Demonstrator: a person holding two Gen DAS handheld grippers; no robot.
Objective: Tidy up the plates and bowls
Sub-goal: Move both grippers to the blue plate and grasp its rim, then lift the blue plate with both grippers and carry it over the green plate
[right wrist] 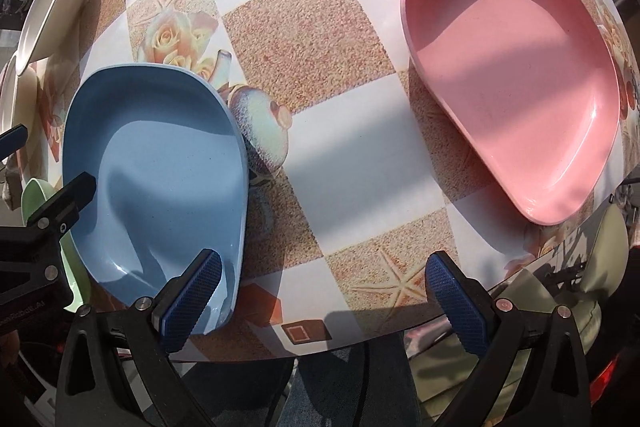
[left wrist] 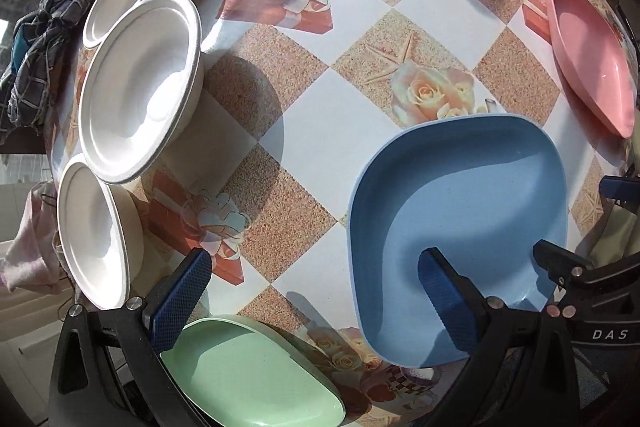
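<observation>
Three white bowls (left wrist: 136, 87) stand in a row along the table's left side. A blue plate (left wrist: 472, 211) lies at the near right, a green plate (left wrist: 248, 371) at the near edge and a pink plate (left wrist: 588, 55) far right. My left gripper (left wrist: 316, 301) is open and holds nothing, with one finger above the green plate's rim and the other over the blue plate's inside. In the right wrist view the blue plate (right wrist: 156, 179) is left and the pink plate (right wrist: 516, 87) right. My right gripper (right wrist: 324, 301) is open over the table edge, its left finger (right wrist: 192, 299) above the blue plate's near corner.
A patterned tablecloth (left wrist: 320, 131) with squares and roses covers the table. Off the left edge hang a dark checked cloth (left wrist: 40, 39) and a pink cloth (left wrist: 28, 251). An olive cushion (right wrist: 600, 267) sits below the table's near right edge (right wrist: 360, 343).
</observation>
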